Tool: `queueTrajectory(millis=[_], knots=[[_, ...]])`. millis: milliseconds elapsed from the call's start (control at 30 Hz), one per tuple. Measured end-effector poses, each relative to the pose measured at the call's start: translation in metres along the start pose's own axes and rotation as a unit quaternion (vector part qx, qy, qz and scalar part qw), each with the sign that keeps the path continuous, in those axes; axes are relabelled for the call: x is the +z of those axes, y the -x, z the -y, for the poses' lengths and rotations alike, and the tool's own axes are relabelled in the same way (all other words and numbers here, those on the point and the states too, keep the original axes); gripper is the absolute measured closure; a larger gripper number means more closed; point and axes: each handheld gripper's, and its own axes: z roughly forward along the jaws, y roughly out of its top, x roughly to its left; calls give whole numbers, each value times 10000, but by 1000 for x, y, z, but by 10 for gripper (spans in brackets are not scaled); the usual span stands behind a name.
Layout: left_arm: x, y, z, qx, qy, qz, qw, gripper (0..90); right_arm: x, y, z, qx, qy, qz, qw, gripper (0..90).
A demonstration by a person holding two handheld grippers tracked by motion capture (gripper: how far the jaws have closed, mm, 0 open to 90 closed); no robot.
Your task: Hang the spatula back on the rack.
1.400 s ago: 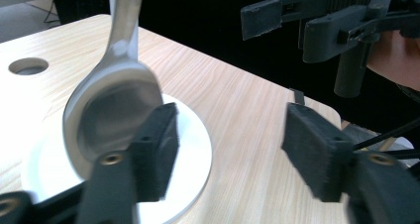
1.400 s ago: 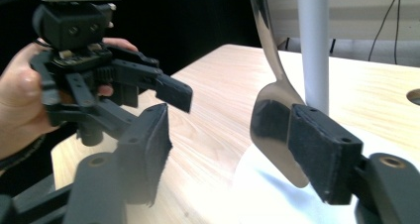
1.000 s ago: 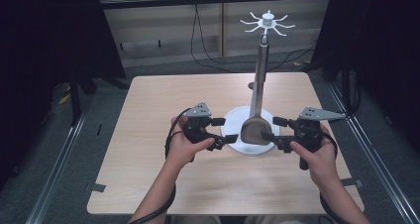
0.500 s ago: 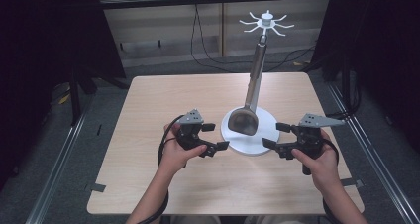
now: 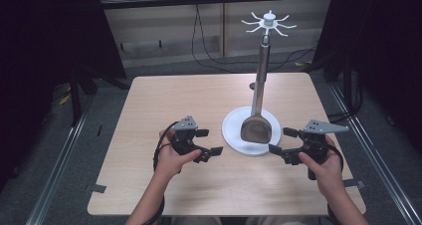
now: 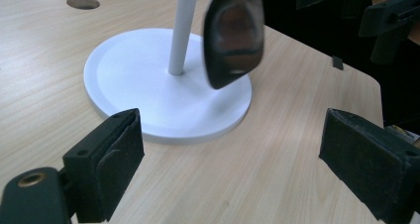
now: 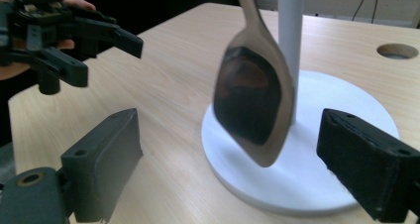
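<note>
So the metal spatula (image 5: 256,128) is hanging off the white rack (image 5: 268,22), handle up at one of the top hooks, blade dangling just above the round white base (image 5: 234,135) next to the pole (image 6: 182,30). Both tools are off it: the left gripper (image 5: 210,142) sits over the table (image 5: 164,100) to the left of the base with its jaws spread wide and nothing between them, and the right gripper (image 5: 282,140) is at the base's right edge, jaws also wide apart and empty. The blade hangs between the two of them, closer to the right one. In the right gripper view the blade looks a bit blurred, so my guess is it's swinging a little. To me this reads as the hanging step being done and the hands clear of it. If anything's left, I'd say keep both grippers clear of the blade and base so nothing knocks it off its hook, then just park them on the table
</note>
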Motion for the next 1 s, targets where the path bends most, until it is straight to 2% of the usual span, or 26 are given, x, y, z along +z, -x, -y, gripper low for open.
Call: queueTrajectory(millis=[300, 433, 833, 1000], knots=[[-6, -6, 14, 70, -106, -35, 9999, 62, -9, 9, 11, -108, -97, 145, 9998, 88], [-9, -12, 19, 124, -160, -203, 9996, 61, -9, 11, 16, -125, -165, 177, 9996, 88], [-15, -23, 30, 76, -228, -377, 9990, 62, -10, 19, 24, -277, -375, 280, 9985, 88], [-16, -28, 35, 31, -231, -378, 9990, 64, -11, 21, 26, -387, -456, 309, 9977, 88]])
